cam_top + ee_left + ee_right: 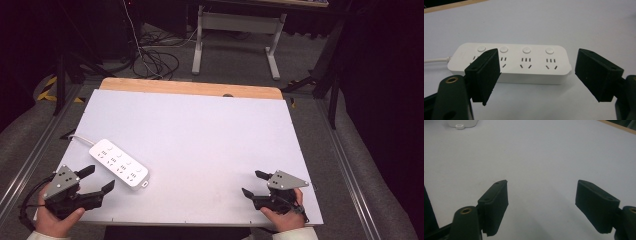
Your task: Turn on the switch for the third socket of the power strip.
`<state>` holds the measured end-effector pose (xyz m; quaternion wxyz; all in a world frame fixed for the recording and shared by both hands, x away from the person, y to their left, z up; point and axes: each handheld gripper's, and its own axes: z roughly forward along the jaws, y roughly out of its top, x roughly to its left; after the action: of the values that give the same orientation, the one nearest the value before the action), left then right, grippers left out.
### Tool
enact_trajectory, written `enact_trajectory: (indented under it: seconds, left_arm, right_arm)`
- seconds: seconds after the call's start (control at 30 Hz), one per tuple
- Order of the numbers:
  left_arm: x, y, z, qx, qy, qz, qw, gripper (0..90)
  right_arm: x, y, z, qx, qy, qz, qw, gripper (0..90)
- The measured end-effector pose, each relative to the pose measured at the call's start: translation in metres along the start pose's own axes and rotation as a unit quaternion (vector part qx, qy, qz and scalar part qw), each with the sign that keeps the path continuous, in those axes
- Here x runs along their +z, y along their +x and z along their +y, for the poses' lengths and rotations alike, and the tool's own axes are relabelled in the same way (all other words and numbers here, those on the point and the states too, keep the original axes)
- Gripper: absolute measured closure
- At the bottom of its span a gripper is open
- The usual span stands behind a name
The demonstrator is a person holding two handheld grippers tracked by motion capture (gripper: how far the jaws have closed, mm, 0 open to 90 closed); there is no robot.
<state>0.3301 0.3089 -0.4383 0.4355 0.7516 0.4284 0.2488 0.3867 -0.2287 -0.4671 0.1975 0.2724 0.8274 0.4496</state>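
While both hands rest low on the white surface (200, 130), a white power strip (119, 163) lies left of centre in the high view

From above, the left gripper (93, 179) sits at lower left with jaws spread, just beside the strip; the right gripper (253, 183) at lower right is likewise spread, well apart from it. Through the left gripper view the strip (524, 62) lies centre frame, beyond the parted jaws. Through the right gripper view its end (462, 123) peeks in at upper left

A white power strip (119, 163) with four sockets and four round buttons lies flat on the surface at about eight o'clock, angled diagonally, cord trailing toward ten o'clock.
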Motion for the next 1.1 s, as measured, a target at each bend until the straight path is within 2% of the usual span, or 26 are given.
enact_trajectory:
  seconds: [0.1, 0.23, 0.47, 0.63, 0.73, 0.9, 1.03, 1.1]
  left_arm:
    - [0.001, 0.000, 0.004, 0.007, 0.003, 0.003, 1.0000, 21.3]
    - [0.003, 0.000, 0.010, 0.006, 0.006, 0.000, 1.0000, 21.9]
    - [0.013, -0.001, 0.023, 0.016, 0.013, -0.004, 0.9998, 22.0]
    - [0.018, -0.002, 0.030, 0.015, 0.010, -0.010, 0.9998, 22.0]
    - [0.021, -0.001, 0.034, 0.019, 0.011, -0.002, 0.9997, 22.0]
    - [0.026, 0.001, 0.040, 0.013, 0.010, -0.006, 0.9999, 22.3]
    - [0.029, 0.001, 0.045, 0.019, 0.009, -0.006, 0.9998, 22.3]
    - [0.031, 0.000, 0.047, 0.015, 0.008, -0.010, 0.9998, 22.3]
  right_arm:
    - [0.000, 0.000, 0.000, 0.001, -0.001, 0.001, 1.0000, 26.4]
    - [0.002, 0.000, 0.000, 0.000, 0.002, 0.002, 1.0000, 26.4]
    - [0.004, 0.001, 0.000, -0.003, 0.007, 0.002, 1.0000, 26.7]
    - [0.005, 0.001, 0.000, -0.004, 0.009, 0.004, 0.9999, 26.7]
    - [0.005, 0.001, 0.000, -0.004, 0.009, 0.004, 0.9999, 26.7]
    - [0.005, 0.001, 0.000, -0.004, 0.009, 0.003, 0.9999, 26.7]
    - [0.005, 0.000, 0.000, -0.003, 0.009, 0.003, 0.9999, 26.7]
    - [0.005, 0.000, 0.000, -0.005, 0.010, 0.003, 0.9999, 27.1]
